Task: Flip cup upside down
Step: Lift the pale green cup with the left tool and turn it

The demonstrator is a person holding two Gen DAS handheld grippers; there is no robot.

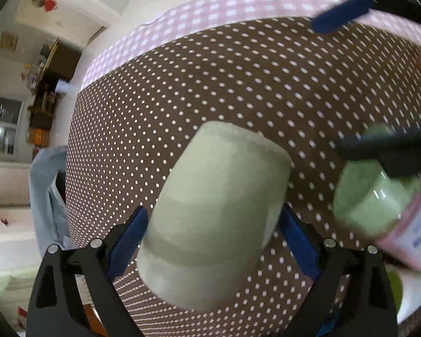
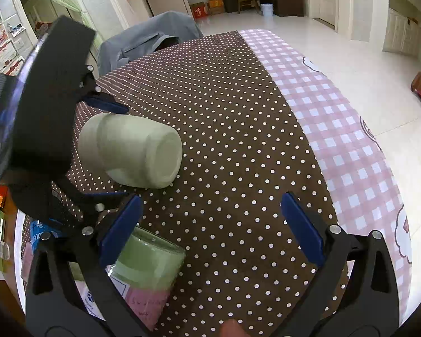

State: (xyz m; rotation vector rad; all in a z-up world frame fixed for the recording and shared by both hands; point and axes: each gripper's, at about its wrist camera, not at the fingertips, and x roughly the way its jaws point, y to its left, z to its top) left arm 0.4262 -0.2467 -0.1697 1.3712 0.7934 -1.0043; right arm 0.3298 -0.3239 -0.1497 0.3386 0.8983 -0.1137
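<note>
While you hold both grippers over the table, this is how things stand:

Cup: the pale green cup (image 1: pixel 214 213) lies tilted on its side between your left gripper's fingers; in the right wrist view it (image 2: pixel 132 150) sits at 10 o'clock, one end turned toward 4 o'clock, though you cannot tell whether that end is base or mouth.

Left gripper: your left gripper (image 1: pixel 213 244) pinches the cup, a blue pad (image 1: pixel 127 245) against each flank; in the right wrist view it (image 2: pixel 113 151) comes in from 9 o'clock.

Right gripper: your right gripper (image 2: pixel 210 230) is spread wide with nothing between its fingers; the left wrist view shows it, blurred, at 2 o'clock (image 1: pixel 365 70).

Jar: a green-lidded jar (image 2: pixel 147 264) with a pink label stands at 7 o'clock in the right wrist view, beside the right gripper's left finger.

Table: a brown polka-dot cloth (image 2: pixel 224 112) lies over a pink checked cloth (image 2: pixel 345 146), which shows at 3 o'clock.

Chair: a grey-draped chair (image 2: pixel 148 39) stands at the table's far edge, at 11 o'clock.
</note>
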